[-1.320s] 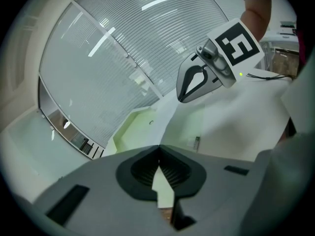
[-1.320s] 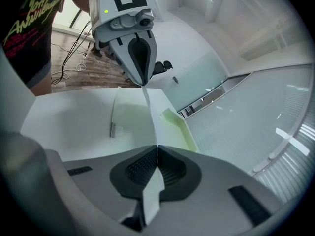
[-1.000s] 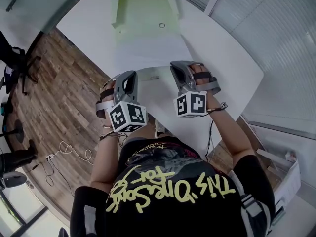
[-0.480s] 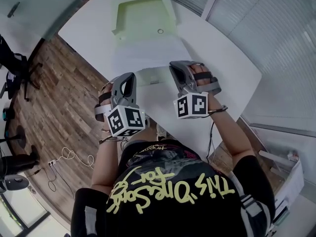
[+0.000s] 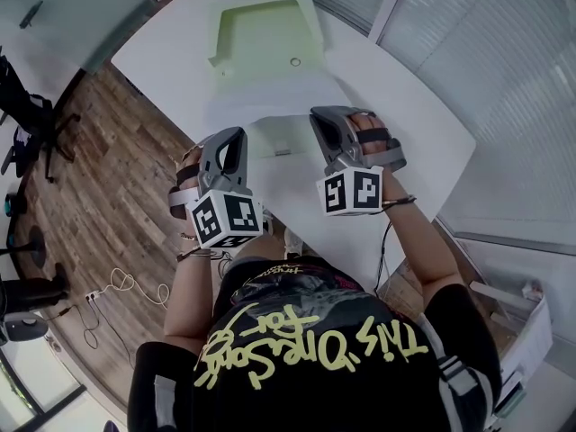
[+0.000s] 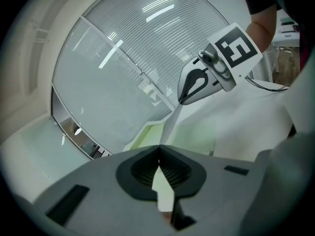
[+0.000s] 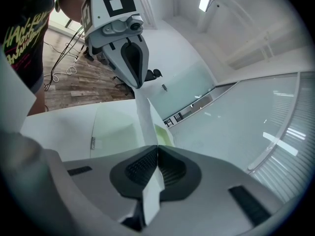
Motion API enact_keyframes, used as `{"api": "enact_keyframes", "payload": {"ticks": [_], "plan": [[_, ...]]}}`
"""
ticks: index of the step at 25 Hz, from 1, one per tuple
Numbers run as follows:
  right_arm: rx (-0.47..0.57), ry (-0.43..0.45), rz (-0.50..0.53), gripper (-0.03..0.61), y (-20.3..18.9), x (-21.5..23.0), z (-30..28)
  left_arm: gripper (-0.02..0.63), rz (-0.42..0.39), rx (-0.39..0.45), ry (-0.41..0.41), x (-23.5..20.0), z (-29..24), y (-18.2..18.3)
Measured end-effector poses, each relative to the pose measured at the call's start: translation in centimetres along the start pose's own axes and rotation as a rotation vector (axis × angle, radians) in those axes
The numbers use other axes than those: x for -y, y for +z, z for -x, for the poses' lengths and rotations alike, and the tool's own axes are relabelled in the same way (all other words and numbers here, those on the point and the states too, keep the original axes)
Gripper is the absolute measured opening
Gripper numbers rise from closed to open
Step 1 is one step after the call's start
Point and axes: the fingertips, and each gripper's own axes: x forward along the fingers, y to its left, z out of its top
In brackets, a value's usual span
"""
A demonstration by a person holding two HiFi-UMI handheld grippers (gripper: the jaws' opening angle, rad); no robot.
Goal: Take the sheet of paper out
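Risen together, left tongs and right tongs each pinch the sheet by its near edge; it runs straight ahead toward the folder.

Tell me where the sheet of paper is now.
In the head view the sheet of paper is central, over the white table, its near edge pinched by the left gripper and right gripper, with the green folder beyond.

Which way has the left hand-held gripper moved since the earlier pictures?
Yes. In the head view the left hand-held gripper has shifted slightly toward the green folder, lifting its pinched sheet of paper.
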Motion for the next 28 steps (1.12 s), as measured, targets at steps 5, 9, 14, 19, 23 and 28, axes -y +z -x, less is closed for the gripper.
{"api": "enact_keyframes", "payload": {"ticks": [5, 9, 14, 19, 23, 28], "plan": [[0.016, -0.02, 0.003, 0.009, 0.8, 1.0, 0.4, 0.008, -0.008, 0.008, 0.02, -1.0, 0.5, 0.5], [0.029, -0.039, 0.004, 0.009, 1.4, 2.0, 0.8, 0.008, -0.016, 0.02, 0.037, -1.8, 1.0, 1.1], [0.045, -0.06, 0.02, 0.009, 2.2, 3.0, 1.3, 0.008, -0.015, 0.021, 0.058, -2.4, 1.3, 1.4], [0.066, -0.085, 0.034, 0.009, 3.0, 3.9, 1.6, 0.008, -0.017, 0.029, 0.087, -3.5, 1.5, 1.7], [0.076, -0.089, 0.047, 0.009, 3.4, 4.5, 2.0, 0.008, -0.027, 0.034, 0.098, -4.0, 1.9, 2.1], [0.084, -0.101, 0.062, 0.009, 3.9, 5.4, 2.9, 0.008, -0.012, 0.05, 0.097, -4.2, 2.3, 2.6]]}}
